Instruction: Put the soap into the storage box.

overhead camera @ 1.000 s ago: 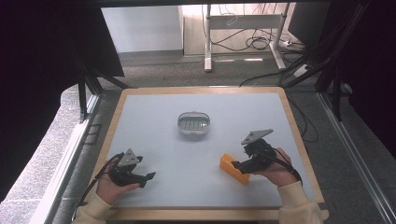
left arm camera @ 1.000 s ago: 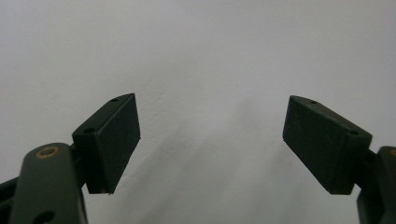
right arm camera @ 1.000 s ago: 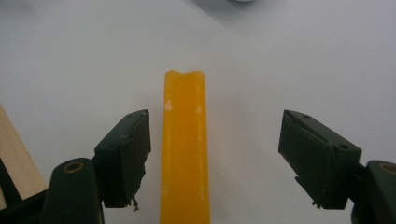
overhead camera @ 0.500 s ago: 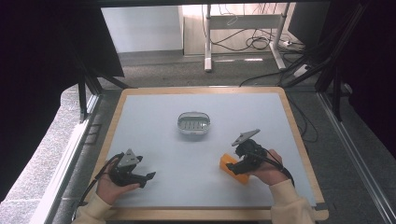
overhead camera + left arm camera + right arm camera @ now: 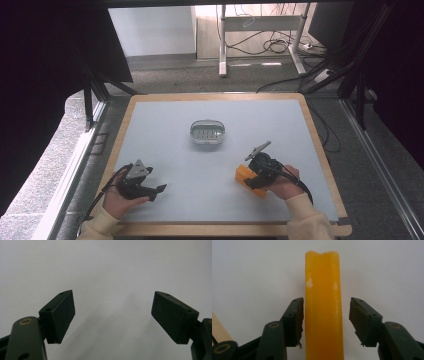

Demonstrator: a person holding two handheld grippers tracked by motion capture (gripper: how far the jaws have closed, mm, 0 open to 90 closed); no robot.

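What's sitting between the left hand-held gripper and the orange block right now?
Nothing: in the high view the stretch of grey table top between the left hand-held gripper and the orange block is bare. The soap dish sits farther back.

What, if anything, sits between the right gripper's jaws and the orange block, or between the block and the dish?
Nothing visible. In the right gripper view the orange block stands between the open jaws of the right gripper, one pad about touching, a bare gap on the other side. In the high view, bare table lies between block and dish.
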